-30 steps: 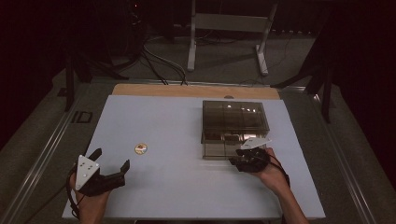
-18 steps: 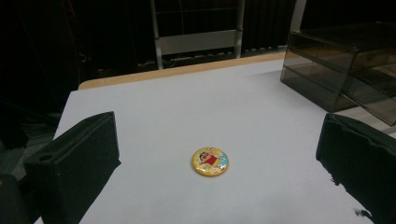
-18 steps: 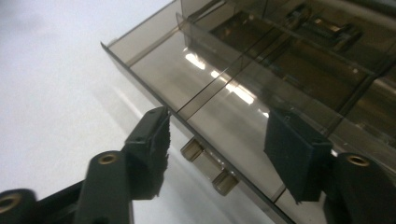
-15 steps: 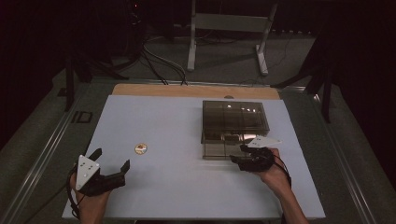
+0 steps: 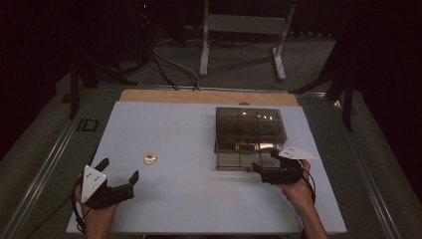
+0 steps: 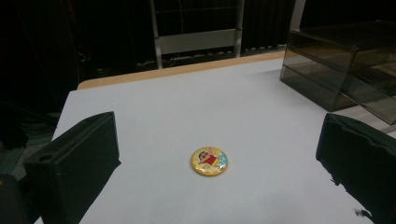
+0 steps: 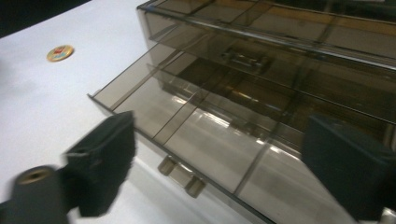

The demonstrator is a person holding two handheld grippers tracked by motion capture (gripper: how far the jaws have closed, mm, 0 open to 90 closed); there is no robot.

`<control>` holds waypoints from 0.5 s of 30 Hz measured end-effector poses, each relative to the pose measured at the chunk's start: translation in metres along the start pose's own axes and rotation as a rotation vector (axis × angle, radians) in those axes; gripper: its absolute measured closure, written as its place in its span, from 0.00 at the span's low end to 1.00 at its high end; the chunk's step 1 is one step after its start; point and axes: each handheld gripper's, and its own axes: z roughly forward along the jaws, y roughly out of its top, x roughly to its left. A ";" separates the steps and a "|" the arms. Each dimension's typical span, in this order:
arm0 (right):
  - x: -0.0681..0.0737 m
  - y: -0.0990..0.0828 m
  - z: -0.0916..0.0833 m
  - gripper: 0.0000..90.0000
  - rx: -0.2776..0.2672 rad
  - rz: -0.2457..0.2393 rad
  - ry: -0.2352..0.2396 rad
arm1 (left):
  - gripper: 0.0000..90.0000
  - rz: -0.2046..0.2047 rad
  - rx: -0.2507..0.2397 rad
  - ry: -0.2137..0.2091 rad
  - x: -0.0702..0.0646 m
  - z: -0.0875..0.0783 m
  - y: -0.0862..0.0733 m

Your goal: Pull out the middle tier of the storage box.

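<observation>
My right hand-held gripper [image 5: 263, 168] has just been opening and has let go of the bottom drawer's handle [image 7: 180, 175]; nothing sits between its jaws. The smoky transparent plastic drawer box [image 5: 249, 128] now stands with that drawer pulled out, ready, I judge, for the round yellow cartoon badge [image 6: 209, 161] lying ahead of my left hand-held gripper [image 5: 119, 175], wide open and empty. Pale grey counter [image 5: 189, 129]; dark room, metal stand [image 5: 244, 25] behind.
</observation>
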 end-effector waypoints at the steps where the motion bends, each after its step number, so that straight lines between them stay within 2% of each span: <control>1: 0.000 0.000 0.000 0.09 0.000 0.000 0.000 | 0.01 0.000 0.000 0.000 0.000 0.000 0.000; 3: -0.002 -0.001 -0.003 0.03 -0.010 0.012 -0.024 | 0.01 -0.001 0.000 0.000 0.001 0.000 0.000; 5: -0.003 -0.003 -0.007 0.01 -0.025 0.016 -0.031 | 0.01 -0.005 0.003 0.001 0.001 0.000 0.000; 15: -0.004 -0.010 -0.023 0.00 -0.102 0.011 -0.123 | 0.01 -0.001 0.026 0.021 0.002 0.003 -0.001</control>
